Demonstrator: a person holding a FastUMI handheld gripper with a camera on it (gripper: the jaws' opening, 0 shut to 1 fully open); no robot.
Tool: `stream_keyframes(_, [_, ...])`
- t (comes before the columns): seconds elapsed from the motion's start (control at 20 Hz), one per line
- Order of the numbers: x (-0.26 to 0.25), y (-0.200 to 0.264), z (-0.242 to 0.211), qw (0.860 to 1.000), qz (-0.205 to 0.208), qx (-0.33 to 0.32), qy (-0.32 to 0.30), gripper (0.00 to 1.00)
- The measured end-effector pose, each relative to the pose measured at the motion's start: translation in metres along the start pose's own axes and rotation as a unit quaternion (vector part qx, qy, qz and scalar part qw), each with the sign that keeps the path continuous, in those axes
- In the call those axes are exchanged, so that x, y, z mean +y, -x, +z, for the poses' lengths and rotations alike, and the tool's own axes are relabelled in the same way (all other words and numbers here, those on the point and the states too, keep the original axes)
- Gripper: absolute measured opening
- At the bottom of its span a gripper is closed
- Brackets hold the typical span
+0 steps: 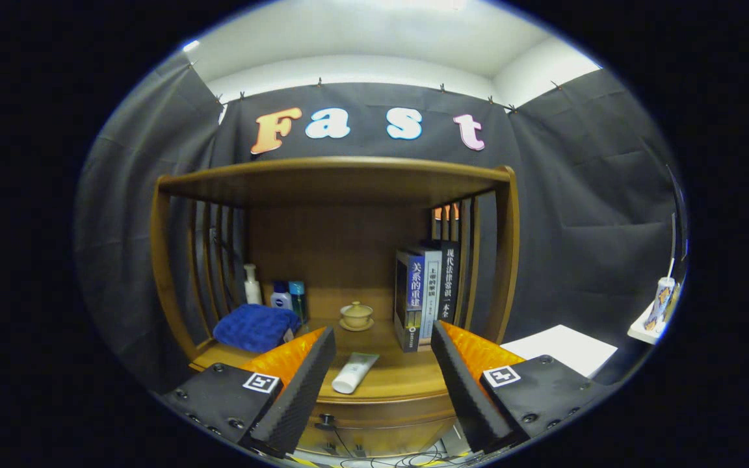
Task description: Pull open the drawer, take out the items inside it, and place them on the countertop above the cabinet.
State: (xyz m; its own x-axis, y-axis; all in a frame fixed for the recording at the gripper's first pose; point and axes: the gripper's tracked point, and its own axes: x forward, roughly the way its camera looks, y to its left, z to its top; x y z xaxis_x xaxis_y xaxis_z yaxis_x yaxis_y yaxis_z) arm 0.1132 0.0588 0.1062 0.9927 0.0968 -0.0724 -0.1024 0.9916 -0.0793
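The wooden cabinet [335,195] stands against the booth wall. On its tabletop [407,377] are upright books [428,292], a folded blue towel [255,327], and a white tube [355,372] lying between the fingers. Below, the drawer [374,422] looks closed. The tool [381,351] is wide open and holds nothing.

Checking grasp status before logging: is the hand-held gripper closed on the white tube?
No: the hand-held gripper is open, and the white tube lies untouched on the countertop between its fingers.
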Motion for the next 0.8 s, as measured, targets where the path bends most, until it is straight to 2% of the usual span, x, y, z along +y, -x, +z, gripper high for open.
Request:
stream_keyframes(0.25, [0.007, 0.010, 0.001, 0.999, 0.023, 0.003, -0.037, 0.98])
stream_keyframes(0.35, [0.001, 0.006, -0.008, 0.998, 0.020, 0.011, -0.051, 0.98])
stream_keyframes(0.55, [-0.004, 0.009, -0.007, 0.999, 0.006, -0.004, -0.051, 0.98])
stream_keyframes(0.8, [0.000, 0.012, -0.010, 0.999, 0.011, 0.001, -0.042, 0.98])
